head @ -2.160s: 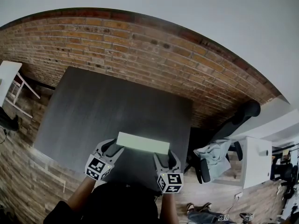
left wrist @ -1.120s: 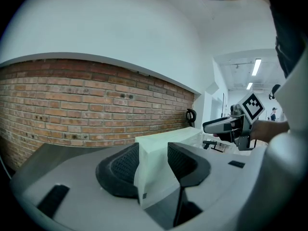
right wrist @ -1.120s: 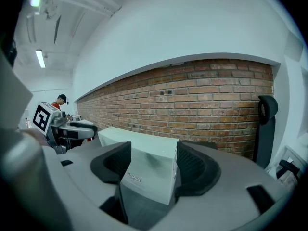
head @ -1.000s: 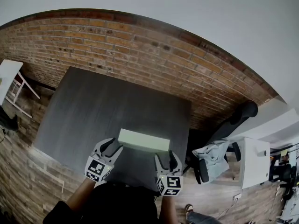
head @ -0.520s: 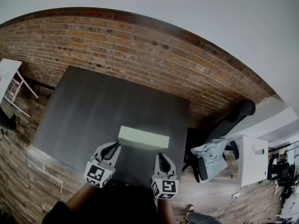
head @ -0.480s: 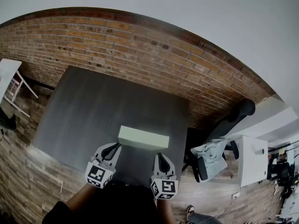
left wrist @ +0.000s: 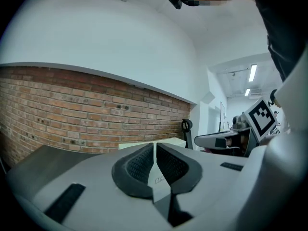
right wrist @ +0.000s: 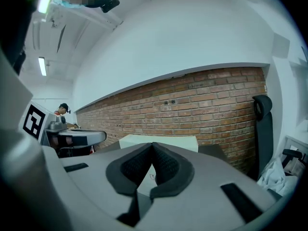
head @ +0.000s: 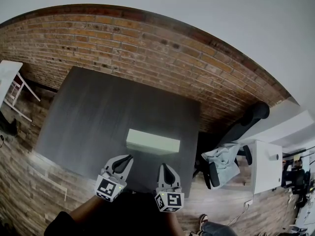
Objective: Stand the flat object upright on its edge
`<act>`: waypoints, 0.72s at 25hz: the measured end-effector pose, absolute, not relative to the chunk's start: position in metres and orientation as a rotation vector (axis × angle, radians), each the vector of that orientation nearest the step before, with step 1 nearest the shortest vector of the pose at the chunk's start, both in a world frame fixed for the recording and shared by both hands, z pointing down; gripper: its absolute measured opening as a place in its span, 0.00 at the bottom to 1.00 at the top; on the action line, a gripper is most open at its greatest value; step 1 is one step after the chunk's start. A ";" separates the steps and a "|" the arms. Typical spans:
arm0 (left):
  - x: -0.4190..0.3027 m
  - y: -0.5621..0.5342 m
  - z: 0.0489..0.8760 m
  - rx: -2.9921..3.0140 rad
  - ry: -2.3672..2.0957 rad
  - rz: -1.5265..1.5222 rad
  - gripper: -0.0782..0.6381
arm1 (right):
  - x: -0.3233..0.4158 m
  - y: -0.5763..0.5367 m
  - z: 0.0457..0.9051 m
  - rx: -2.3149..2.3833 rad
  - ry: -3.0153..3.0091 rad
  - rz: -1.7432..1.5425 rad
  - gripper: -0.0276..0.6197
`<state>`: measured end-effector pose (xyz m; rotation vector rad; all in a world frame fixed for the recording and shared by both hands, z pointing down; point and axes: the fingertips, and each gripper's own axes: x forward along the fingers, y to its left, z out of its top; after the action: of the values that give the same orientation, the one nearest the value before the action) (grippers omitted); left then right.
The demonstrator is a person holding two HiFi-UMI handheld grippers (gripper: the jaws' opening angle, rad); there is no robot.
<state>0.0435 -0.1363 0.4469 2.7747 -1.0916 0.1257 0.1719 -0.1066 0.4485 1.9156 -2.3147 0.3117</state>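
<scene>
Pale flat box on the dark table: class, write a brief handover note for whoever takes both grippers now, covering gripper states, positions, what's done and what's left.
Left gripper: shut, empty; its jaws have just been closing on nothing.
Right gripper: the same.
Box: appears to stand on its long edge near the table front, apart from both grippers.
Done: standing it up, apparently.
Left: only confirm it holds steady.

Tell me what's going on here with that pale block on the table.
A person holds a claw in each hand. The pale block stands by itself on the dark table, apparently up on its long edge. The left claw and right claw sit short of it; their jaws have just been closing and are now shut on nothing.
</scene>
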 end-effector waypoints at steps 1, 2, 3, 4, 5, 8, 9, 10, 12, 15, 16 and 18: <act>0.043 -0.136 0.447 2.774 -1.091 0.122 0.17 | 0.171 -0.106 0.449 1.919 -2.312 0.304 0.08; 0.043 -0.136 0.447 2.774 -1.089 0.117 0.17 | 0.171 -0.105 0.449 1.924 -2.310 0.297 0.08; 0.043 -0.136 0.447 2.774 -1.086 0.116 0.17 | 0.170 -0.105 0.450 1.928 -2.309 0.292 0.08; 0.043 -0.136 0.447 2.774 -1.083 0.117 0.17 | 0.170 -0.105 0.449 1.931 -2.307 0.290 0.08; 0.044 -0.135 0.448 2.774 -1.080 0.119 0.17 | 0.170 -0.105 0.449 1.932 -2.306 0.291 0.08; 0.047 -0.133 0.449 2.783 -1.061 0.123 0.17 | 0.170 -0.105 0.448 1.933 -2.307 0.288 0.08; 0.048 -0.132 0.449 2.786 -1.055 0.125 0.17 | 0.170 -0.105 0.448 1.934 -2.307 0.287 0.08; 0.049 -0.132 0.449 2.788 -1.051 0.124 0.17 | 0.170 -0.106 0.448 1.935 -2.308 0.288 0.08; 0.050 -0.131 0.447 2.789 -1.047 0.121 0.17 | 0.169 -0.105 0.448 1.937 -2.309 0.292 0.08; 0.050 -0.132 0.445 2.795 -1.048 0.114 0.17 | 0.168 -0.105 0.447 1.932 -2.311 0.293 0.08; 0.050 -0.133 0.445 2.795 -1.050 0.109 0.17 | 0.167 -0.106 0.447 1.929 -2.312 0.291 0.08; 0.050 -0.134 0.446 2.791 -1.048 0.111 0.17 | 0.167 -0.106 0.448 1.926 -2.314 0.290 0.08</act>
<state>0.0497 -0.1338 0.4458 2.7908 -1.0481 0.1105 0.1669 -0.1064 0.4479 1.9259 -2.3137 0.2897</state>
